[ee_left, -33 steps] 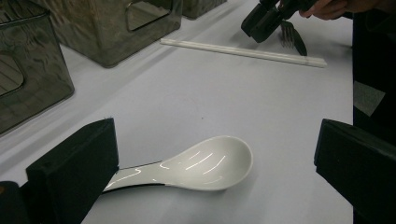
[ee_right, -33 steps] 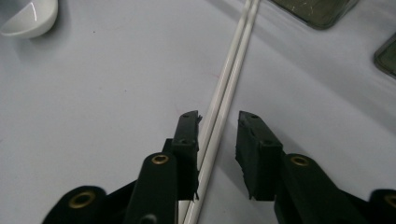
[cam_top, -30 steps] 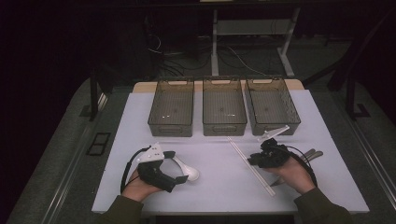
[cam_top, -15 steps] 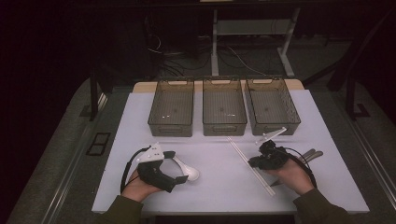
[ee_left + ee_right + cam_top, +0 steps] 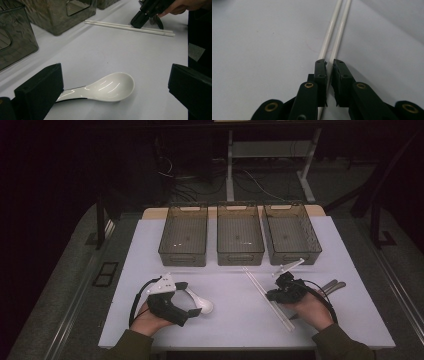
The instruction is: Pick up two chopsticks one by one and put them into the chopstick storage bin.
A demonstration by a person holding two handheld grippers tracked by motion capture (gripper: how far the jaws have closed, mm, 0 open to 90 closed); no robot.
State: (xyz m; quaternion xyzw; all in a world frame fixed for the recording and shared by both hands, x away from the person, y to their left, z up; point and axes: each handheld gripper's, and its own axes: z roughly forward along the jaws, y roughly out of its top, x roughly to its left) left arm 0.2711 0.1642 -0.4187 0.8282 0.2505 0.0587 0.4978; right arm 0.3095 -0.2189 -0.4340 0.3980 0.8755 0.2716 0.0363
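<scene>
A white ceramic spoon (image 5: 112,86) lies on the white table, bowl up. My left gripper (image 5: 185,302) is open, one jaw on each side of the spoon and the handle running in by the left jaw. A pair of long white chopsticks (image 5: 260,287) lies side by side to the right of the middle. My right gripper (image 5: 330,62) has just been closing on them. Its jaws now stand almost together, with one chopstick (image 5: 337,37) pinched in the narrow gap and the other (image 5: 329,35) passing under the left jaw.
Three clear plastic bins (image 5: 183,255) (image 5: 240,256) (image 5: 292,256) stand in a row at the back of the table. Grey metal cutlery (image 5: 334,284) lies right of my right hand, and a pale stick (image 5: 289,267) lies in front of the right bin.
</scene>
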